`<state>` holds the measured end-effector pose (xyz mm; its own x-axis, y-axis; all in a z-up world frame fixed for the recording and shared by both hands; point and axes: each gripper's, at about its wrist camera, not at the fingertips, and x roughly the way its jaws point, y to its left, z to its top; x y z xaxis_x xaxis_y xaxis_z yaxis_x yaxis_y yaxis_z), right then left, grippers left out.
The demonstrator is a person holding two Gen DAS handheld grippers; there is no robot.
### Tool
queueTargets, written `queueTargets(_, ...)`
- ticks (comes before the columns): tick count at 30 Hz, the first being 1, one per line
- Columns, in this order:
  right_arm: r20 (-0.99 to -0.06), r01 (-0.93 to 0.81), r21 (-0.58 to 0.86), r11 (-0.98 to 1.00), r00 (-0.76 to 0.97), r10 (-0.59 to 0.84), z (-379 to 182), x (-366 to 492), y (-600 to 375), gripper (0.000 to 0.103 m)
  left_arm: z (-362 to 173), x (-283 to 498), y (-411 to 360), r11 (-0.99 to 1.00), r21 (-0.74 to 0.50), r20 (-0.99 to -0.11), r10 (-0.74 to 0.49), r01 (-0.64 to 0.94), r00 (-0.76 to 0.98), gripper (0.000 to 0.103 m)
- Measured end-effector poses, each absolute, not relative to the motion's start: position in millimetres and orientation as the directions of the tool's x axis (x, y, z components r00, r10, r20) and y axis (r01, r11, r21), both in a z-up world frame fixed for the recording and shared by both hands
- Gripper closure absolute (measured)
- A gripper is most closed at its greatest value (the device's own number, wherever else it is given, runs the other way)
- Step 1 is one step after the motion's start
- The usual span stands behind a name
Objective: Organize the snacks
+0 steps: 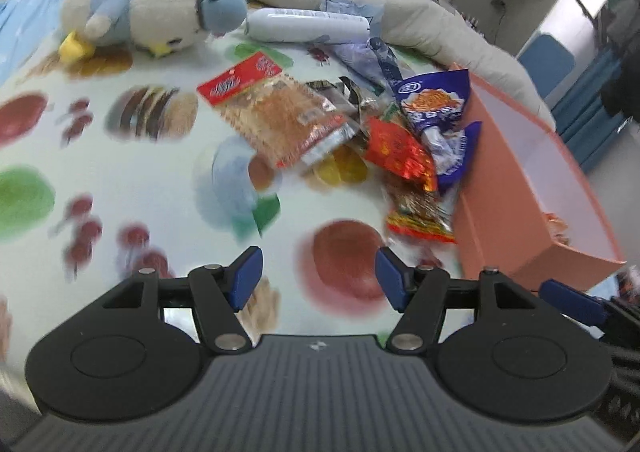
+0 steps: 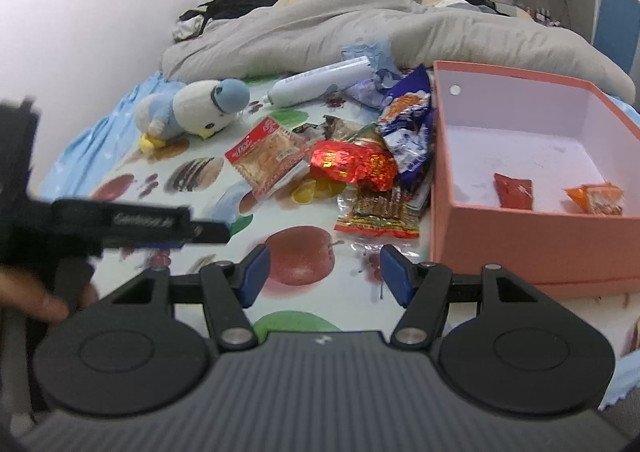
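Observation:
A heap of snack packets lies on a fruit-print bed sheet: a clear cracker bag with a red header [image 1: 276, 112] [image 2: 266, 156], a red foil pack [image 1: 400, 148] [image 2: 352, 164], a blue bag [image 1: 436, 104] [image 2: 408, 120] and a striped red-yellow packet [image 1: 420, 212] [image 2: 380, 212]. A salmon-pink box [image 1: 520, 180] [image 2: 516, 236] stands to their right; it holds a red packet [image 2: 514, 190] and an orange packet [image 2: 598, 196]. My left gripper [image 1: 318, 276] is open and empty, short of the heap. My right gripper [image 2: 324, 272] is open and empty, near the box's front corner.
A blue-and-white plush bird [image 1: 156, 16] [image 2: 196, 112] and a white tube [image 1: 308, 24] [image 2: 320, 80] lie behind the snacks. A grey duvet [image 2: 340, 36] covers the far bed. The left gripper's body [image 2: 120, 228] and a hand show at the right wrist view's left.

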<state>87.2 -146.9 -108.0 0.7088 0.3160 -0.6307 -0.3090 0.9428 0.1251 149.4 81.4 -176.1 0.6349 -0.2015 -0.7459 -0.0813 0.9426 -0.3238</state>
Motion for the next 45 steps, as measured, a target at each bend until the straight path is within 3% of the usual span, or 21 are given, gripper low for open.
queueTargets(10, -0.633, -0.378, -0.011, 0.926, 0.719, 0.286, -130, 125, -114, 0.042, -198, 227, 76, 0.981, -0.194, -0.784, -0.147, -0.013, 0.603, 0.035)
queueTargets(14, -0.587, -0.388, -0.162, 0.907, 0.777, 0.227, -139, 139, -98, 0.042, -209, 253, 67, 0.997, -0.074, -0.813, -0.067, 0.012, 0.578, 0.035)
queueTargets(19, -0.590, -0.430, -0.247, 0.868, 0.778, 0.217, -155, 161, -84, 0.048, -221, 279, 67, 0.998, -0.049, -0.830, -0.060, 0.034, 0.555, 0.035)
queueTargets(34, -0.498, -0.440, -0.591, 0.676, 0.858, 0.123, -209, 189, -45, 0.048, -234, 303, 56, 0.999, 0.000, -0.836, -0.024, 0.044, 0.549, 0.037)
queueTargets(39, -0.455, -0.411, -0.648, 0.641, 0.884, 0.108, -215, 196, -39, 0.049, -237, 302, 58, 1.000, -0.005, -0.831, -0.022, 0.031, 0.556, 0.050)
queueTargets(41, -0.435, -0.400, -0.672, 0.624, 0.894, 0.105, -217, 197, -37, 0.056, -236, 301, 58, 0.999, 0.002, -0.827, -0.017, 0.034, 0.562, 0.059)
queueTargets(45, -0.437, -0.406, -0.691, 0.598, 0.894, 0.102, -223, 200, -33, 0.060, -235, 299, 60, 0.999, -0.010, -0.825, -0.030, 0.038, 0.564, 0.075)
